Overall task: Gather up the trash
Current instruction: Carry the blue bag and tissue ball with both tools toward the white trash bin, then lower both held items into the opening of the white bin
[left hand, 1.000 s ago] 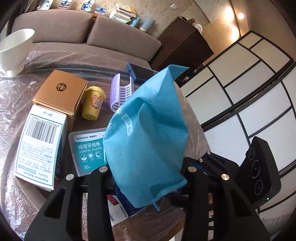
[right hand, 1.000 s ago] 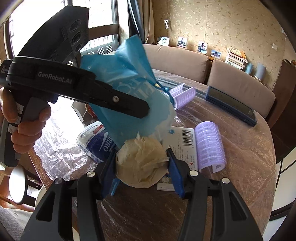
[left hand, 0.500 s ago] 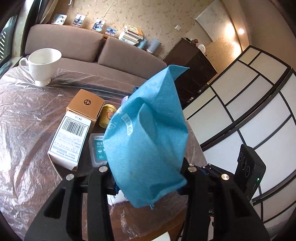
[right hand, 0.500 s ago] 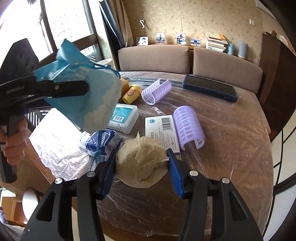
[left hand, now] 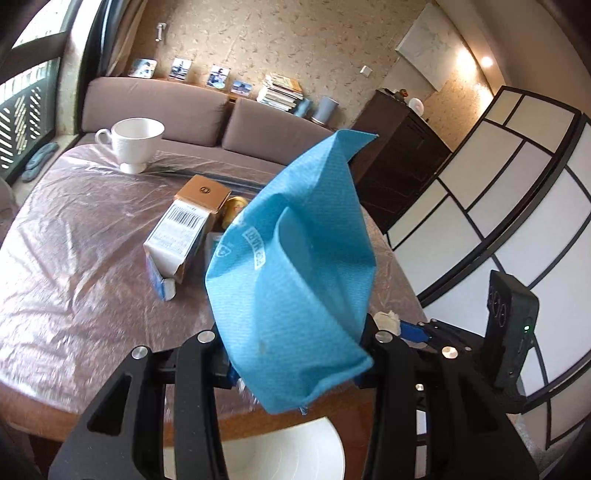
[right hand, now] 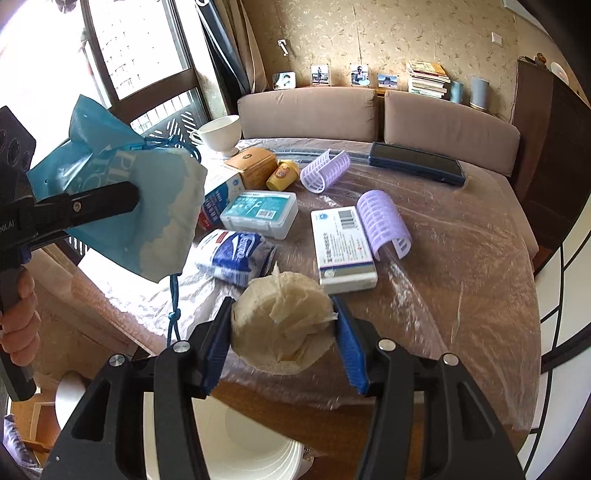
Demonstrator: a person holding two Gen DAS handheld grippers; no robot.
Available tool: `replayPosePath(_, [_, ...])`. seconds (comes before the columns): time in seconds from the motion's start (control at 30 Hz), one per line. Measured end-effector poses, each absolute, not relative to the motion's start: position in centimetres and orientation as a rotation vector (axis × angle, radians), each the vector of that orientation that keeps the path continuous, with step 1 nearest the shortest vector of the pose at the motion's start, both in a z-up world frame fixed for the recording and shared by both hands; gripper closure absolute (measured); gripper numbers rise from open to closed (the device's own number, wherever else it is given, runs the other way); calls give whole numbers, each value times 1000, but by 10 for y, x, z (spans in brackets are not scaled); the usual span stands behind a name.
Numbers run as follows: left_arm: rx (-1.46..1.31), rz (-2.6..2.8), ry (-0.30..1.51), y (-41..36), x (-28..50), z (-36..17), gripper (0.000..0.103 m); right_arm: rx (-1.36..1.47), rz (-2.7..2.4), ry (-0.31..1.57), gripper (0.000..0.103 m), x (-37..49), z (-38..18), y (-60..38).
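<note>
While the left gripper [left hand: 295, 354] pinches a blue paper bag [left hand: 295, 266] above the plastic-covered round table [left hand: 81, 280], the right gripper [right hand: 282, 332] clamps a crumpled cream tissue wad [right hand: 282, 325]. Both are held over the table's near edge

I am in a home's living room. A long taupe upholstered sofa [right hand: 376, 110] runs along the wall papered in beige with a leafy pattern [right hand: 406, 33]. On the ledge behind it stand small framed photographs [right hand: 320, 75] and a stack of books [right hand: 426, 79]. To one side rises a dark wooden cabinet [left hand: 400, 155] beside white-panelled sliding screens with black frames [left hand: 517, 206]. My round wooden table wrapped in clear plastic film [right hand: 461, 266] carries a white footed porcelain cup [left hand: 135, 144].
</note>
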State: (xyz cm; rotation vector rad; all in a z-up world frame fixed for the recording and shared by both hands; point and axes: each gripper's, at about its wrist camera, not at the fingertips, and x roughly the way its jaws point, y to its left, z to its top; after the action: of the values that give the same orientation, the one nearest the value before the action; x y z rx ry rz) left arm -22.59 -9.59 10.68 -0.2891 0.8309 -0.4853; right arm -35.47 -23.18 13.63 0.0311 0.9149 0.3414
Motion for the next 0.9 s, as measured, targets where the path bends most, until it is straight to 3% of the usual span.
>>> replayPosePath(0.9, [-162, -466, 941, -54, -343, 59, 60, 96, 232, 1020, 51, -472, 104, -171])
